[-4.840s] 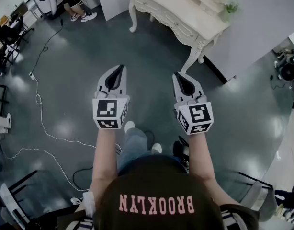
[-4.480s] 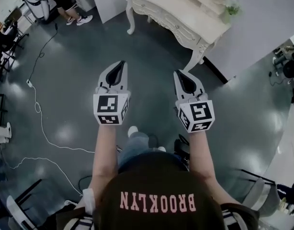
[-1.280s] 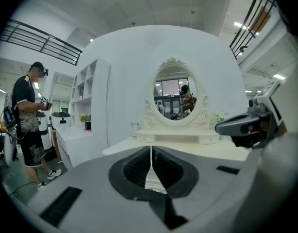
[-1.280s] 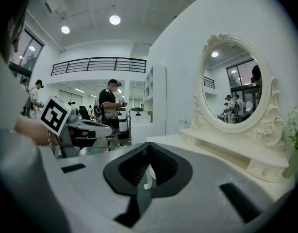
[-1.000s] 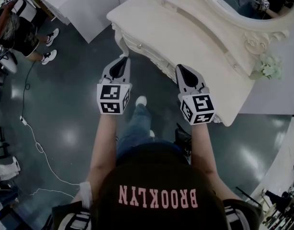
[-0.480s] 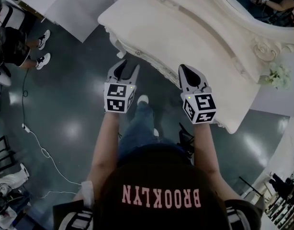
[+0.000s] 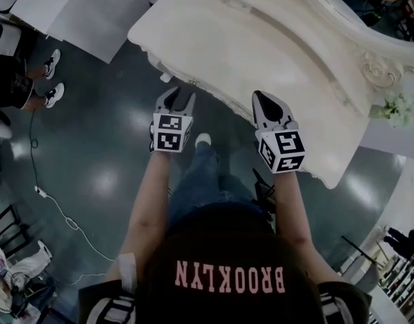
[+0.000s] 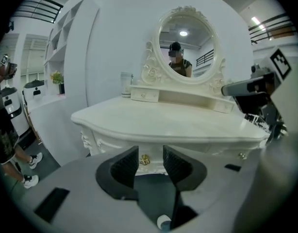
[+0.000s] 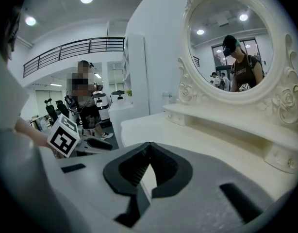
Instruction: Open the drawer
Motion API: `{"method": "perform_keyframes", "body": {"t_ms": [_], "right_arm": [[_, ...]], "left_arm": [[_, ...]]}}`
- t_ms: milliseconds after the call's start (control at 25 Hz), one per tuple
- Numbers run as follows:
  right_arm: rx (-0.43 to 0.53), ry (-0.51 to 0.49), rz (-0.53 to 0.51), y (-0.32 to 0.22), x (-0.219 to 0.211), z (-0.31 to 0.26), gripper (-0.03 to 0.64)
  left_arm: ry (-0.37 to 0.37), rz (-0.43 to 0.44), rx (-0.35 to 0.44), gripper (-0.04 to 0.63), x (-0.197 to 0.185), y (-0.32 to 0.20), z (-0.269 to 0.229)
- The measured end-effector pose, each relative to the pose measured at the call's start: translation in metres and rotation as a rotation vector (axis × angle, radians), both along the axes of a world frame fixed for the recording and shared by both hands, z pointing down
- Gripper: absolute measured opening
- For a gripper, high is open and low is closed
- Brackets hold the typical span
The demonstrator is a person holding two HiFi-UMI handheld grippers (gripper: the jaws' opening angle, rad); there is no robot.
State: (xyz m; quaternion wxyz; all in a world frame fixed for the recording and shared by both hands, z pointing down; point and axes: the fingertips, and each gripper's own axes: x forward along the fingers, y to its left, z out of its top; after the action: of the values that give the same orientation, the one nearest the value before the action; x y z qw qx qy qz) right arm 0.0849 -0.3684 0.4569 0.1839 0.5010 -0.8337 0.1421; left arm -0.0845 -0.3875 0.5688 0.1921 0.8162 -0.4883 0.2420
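The cream dressing table (image 7: 261,39) fills the upper part of the head view. Its drawer front (image 8: 154,151) sits under the table top and carries a small gold knob (image 8: 144,160), also visible as the knob (image 7: 193,82) at the table's front edge. My left gripper (image 7: 178,98) stands open just short of that knob. In the left gripper view, the left gripper (image 8: 150,154) frames the knob between its jaws without touching it. My right gripper (image 7: 262,100) is shut and empty beside the table's front edge. In its own view the right gripper (image 9: 149,145) points across the table top.
An oval mirror (image 8: 184,46) and a low shelf with small drawers (image 8: 180,97) stand at the table's back. A second knob (image 8: 242,155) is further right. A flower posy (image 7: 396,106) sits on the table. A person's legs (image 7: 25,90), white cabinets (image 7: 72,9) and a floor cable (image 7: 65,214) lie left.
The table has come much closer. My left gripper has opened its jaws and dropped toward the drawer knob. The right gripper moved forward a little and stayed shut.
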Motion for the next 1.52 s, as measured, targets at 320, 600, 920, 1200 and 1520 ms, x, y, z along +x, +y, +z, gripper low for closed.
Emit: {"method": "perform_keyframes", "body": {"t_ms": [320, 600, 920, 1200, 1520], "right_arm": [[-0.032, -0.012, 0.022, -0.01, -0.008, 0.019, -0.003], [-0.052, -0.014, 0.028, -0.011, -0.003, 0.032, -0.003], [-0.072, 0.006, 0.032, -0.006, 0.004, 0.041, -0.003], [-0.083, 0.009, 0.032, -0.004, 0.008, 0.043, -0.003], [-0.086, 0.004, 0.018, -0.007, -0.004, 0.045, -0.003]], "left_arm": [[-0.06, 0.035, -0.074, 0.152, 0.001, -0.018, 0.058], [-0.119, 0.056, -0.1, 0.152, 0.006, -0.033, 0.093], [-0.148, 0.07, -0.113, 0.152, 0.012, -0.047, 0.112], [-0.131, 0.098, -0.125, 0.123, 0.017, -0.051, 0.115], [-0.118, 0.109, -0.151, 0.12, 0.017, -0.051, 0.115]]}}
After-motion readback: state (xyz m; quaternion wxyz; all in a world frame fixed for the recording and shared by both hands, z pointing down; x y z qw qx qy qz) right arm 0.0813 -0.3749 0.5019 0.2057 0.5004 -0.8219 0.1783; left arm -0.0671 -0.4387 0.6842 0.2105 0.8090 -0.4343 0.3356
